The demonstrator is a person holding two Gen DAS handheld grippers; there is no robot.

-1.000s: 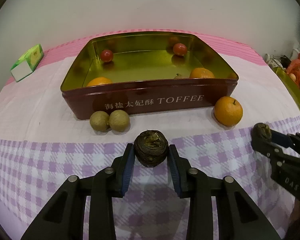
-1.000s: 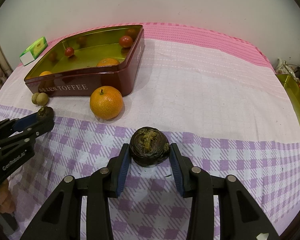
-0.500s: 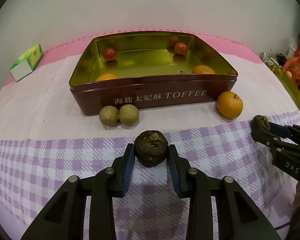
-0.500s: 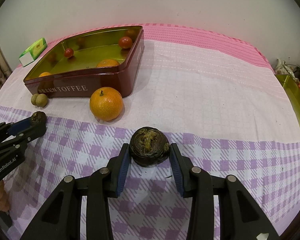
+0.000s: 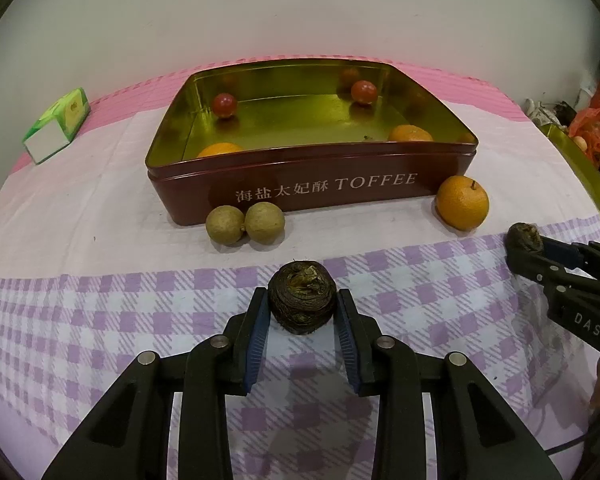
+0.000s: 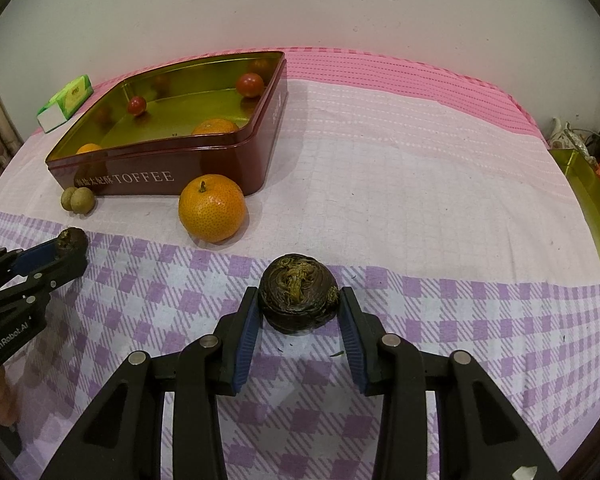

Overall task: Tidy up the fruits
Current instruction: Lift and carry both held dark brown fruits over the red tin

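My left gripper (image 5: 302,304) is shut on a dark brown water chestnut (image 5: 302,296) and holds it over the checked cloth, in front of the maroon TOFFEE tin (image 5: 320,188). My right gripper (image 6: 299,306) is shut on a second dark water chestnut (image 6: 298,298), to the right of the tin (image 6: 148,176). In the tin lie two oranges (image 5: 410,134) and two red tomatoes (image 5: 225,105). One orange (image 5: 463,207) and two longans (image 5: 245,224) lie on the cloth before the tin. Each gripper shows in the other's view: the right one (image 5: 526,246), the left one (image 6: 70,246).
A green and white carton (image 5: 58,126) lies at the back left. A gold tray (image 6: 592,216) runs along the right table edge, with orange bags beyond it. The wall stands close behind the tin.
Both grippers have drawn back from the tin, still holding their water chestnuts. The tin and loose fruit look farther away in the left wrist view.
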